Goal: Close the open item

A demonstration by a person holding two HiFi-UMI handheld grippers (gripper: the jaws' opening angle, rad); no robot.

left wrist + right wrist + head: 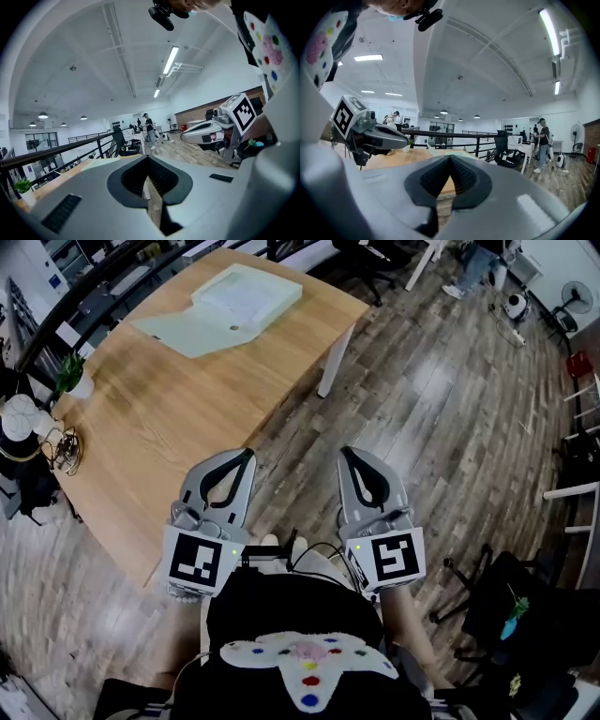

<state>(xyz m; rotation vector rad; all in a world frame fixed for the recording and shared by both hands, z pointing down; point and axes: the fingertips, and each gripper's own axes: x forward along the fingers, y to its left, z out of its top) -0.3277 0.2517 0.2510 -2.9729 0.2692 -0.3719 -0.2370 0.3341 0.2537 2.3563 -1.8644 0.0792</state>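
Two claws: left claw [246, 456], right claw [345, 456], both fully closed, holding nothing. One worktop [169, 427] ahead of left claw. One open white box [246, 294] far ahead.

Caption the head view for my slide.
Left hand-held gripper and right hand-held gripper, both shut and empty, held before a wooden table bearing the open pale box.

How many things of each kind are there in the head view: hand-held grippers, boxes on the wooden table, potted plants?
Grey hand-held grippers: 2 (left hand-held gripper, right hand-held gripper, both shut and empty)
Pale green open flat box: 1
Small green plant in a white pot: 1
Total: 4
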